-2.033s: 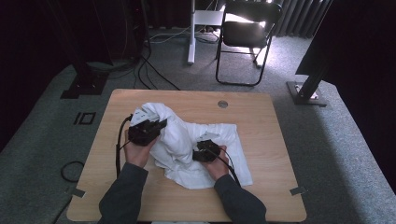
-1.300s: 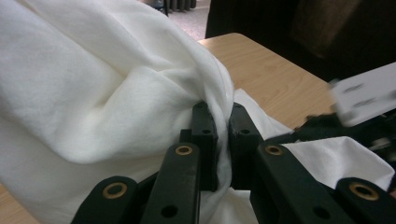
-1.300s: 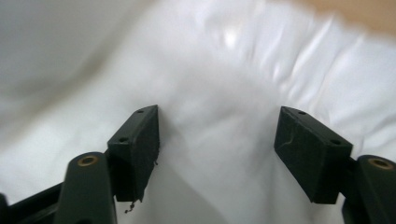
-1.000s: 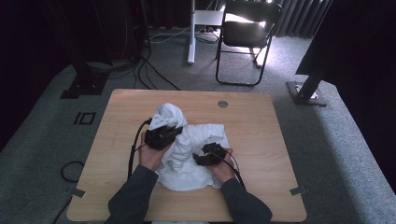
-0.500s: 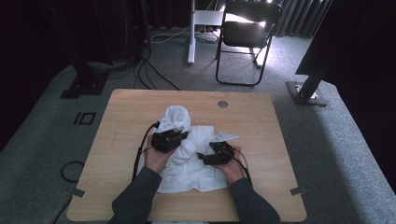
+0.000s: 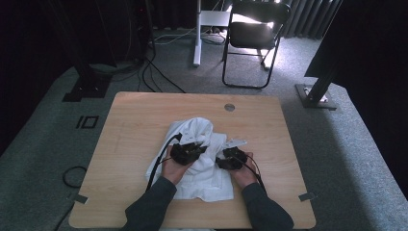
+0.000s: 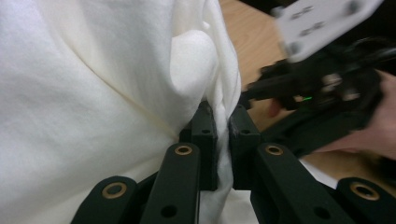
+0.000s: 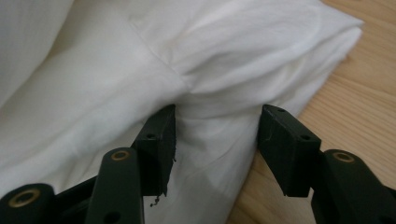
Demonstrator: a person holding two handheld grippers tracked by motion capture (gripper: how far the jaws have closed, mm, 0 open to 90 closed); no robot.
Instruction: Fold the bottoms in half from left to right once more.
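Two handheld grippers work a white cloth [image 6: 197, 159] that lies bunched in the middle of a wooden table [image 6: 130, 120], its near part spread flat toward the person and its far part heaped up in folds. The left gripper [image 6: 195, 148] sits on top of the heap, and in the left gripper view its jaws are clenched tight on a gathered ridge of the cloth [image 7: 93, 93], with fabric squeezed between the two black pads. The right gripper [image 6: 232, 155] rests just beside it at the cloth's right edge, a pale plate on its top. In the right gripper view its jaws have just been closing but stand apart, a fold of the cloth [image 8: 210, 60] lying between them; the left pad touches fabric, the right pad hangs clear over the cloth's edge and bare wood. Dark sleeves reach in from the near side of the table. A folding chair [image 6: 252, 36] stands on the grey carpet beyond.
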